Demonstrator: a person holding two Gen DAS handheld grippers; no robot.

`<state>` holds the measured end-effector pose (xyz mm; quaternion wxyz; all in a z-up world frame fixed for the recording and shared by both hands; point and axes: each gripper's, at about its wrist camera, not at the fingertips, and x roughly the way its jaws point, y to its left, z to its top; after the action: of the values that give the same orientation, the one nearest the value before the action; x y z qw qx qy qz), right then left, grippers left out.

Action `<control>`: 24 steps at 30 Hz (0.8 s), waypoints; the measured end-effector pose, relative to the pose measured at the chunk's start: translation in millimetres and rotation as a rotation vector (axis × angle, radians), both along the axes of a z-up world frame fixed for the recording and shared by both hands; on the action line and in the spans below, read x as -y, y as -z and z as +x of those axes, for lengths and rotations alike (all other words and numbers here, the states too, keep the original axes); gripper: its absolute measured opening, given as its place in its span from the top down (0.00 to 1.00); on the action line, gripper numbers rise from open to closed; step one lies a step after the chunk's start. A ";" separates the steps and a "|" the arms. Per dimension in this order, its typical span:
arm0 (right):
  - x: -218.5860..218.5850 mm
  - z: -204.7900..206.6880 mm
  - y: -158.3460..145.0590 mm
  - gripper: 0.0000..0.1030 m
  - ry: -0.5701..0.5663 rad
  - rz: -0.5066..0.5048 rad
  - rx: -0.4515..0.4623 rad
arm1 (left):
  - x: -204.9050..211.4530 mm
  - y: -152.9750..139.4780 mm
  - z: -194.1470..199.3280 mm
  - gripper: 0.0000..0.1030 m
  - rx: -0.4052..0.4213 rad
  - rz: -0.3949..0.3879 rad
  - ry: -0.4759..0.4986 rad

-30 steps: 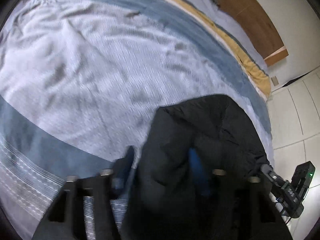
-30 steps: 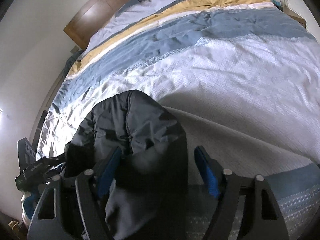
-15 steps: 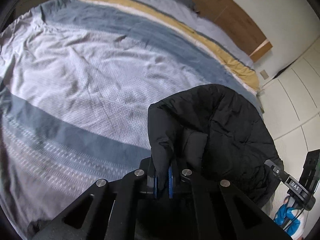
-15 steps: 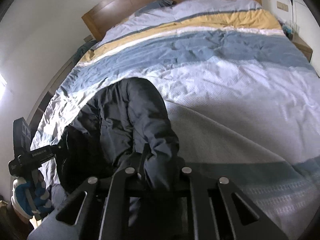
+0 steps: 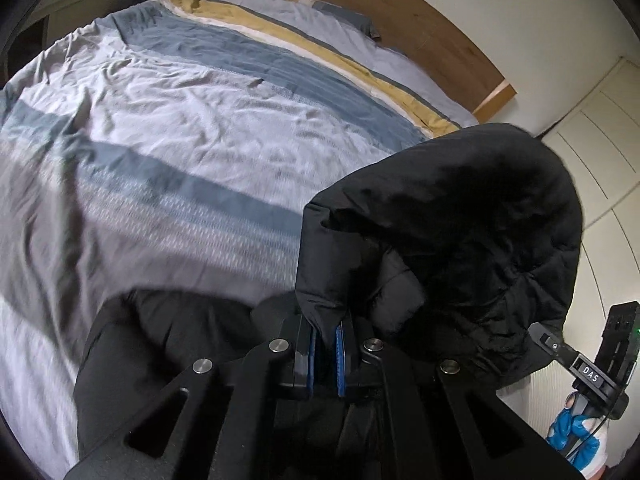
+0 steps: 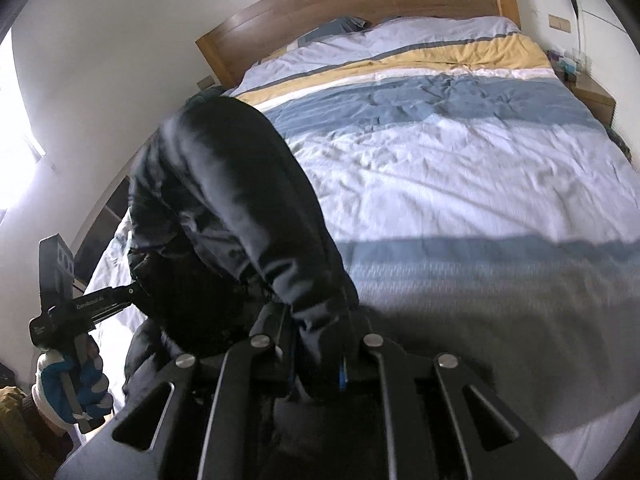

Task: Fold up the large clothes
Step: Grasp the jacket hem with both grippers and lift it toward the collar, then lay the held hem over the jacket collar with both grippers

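Note:
A black padded jacket (image 5: 452, 232) hangs lifted above the bed, stretched between both grippers. My left gripper (image 5: 325, 350) is shut on an edge of it, a fold pinched between the blue pads. In the right wrist view the same jacket (image 6: 224, 208) rises as a dark bulge, and my right gripper (image 6: 318, 368) is shut on another edge. More of the jacket trails below the left fingers at the lower left (image 5: 160, 352). Each view shows the other gripper held in a blue and white gloved hand (image 5: 576, 440) (image 6: 68, 388).
The bed's duvet (image 5: 180, 132) has white, blue and yellow stripes and lies wrinkled under the jacket. A wooden headboard (image 6: 360, 4) stands at the far end. White cupboard doors (image 5: 600, 152) are on one side, a wooden bedside table (image 6: 592, 96) on the other.
Both grippers went from open around the jacket's edges to shut on them. They then rose and pulled back, lifting the jacket off the duvet.

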<state>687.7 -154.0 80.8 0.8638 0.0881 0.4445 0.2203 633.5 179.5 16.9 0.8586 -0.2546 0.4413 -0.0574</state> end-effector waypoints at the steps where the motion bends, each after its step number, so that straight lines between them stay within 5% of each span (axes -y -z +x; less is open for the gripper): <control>1: 0.7 -7.0 0.8 0.87 0.001 0.003 -0.003 | 1.3 0.5 -7.0 0.93 0.002 0.010 0.007; 11: 12.6 -80.3 33.6 0.87 0.050 0.005 -0.052 | 3.7 20.4 -70.4 0.93 0.004 0.071 0.050; 24: 16.7 -118.9 62.4 0.87 0.062 -0.010 -0.074 | -4.7 49.7 -108.1 0.95 -0.045 0.115 0.027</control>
<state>568.8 -170.7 18.5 0.8534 0.1056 0.4745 0.1880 525.3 184.2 -32.9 0.8607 -0.2003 0.4665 -0.0378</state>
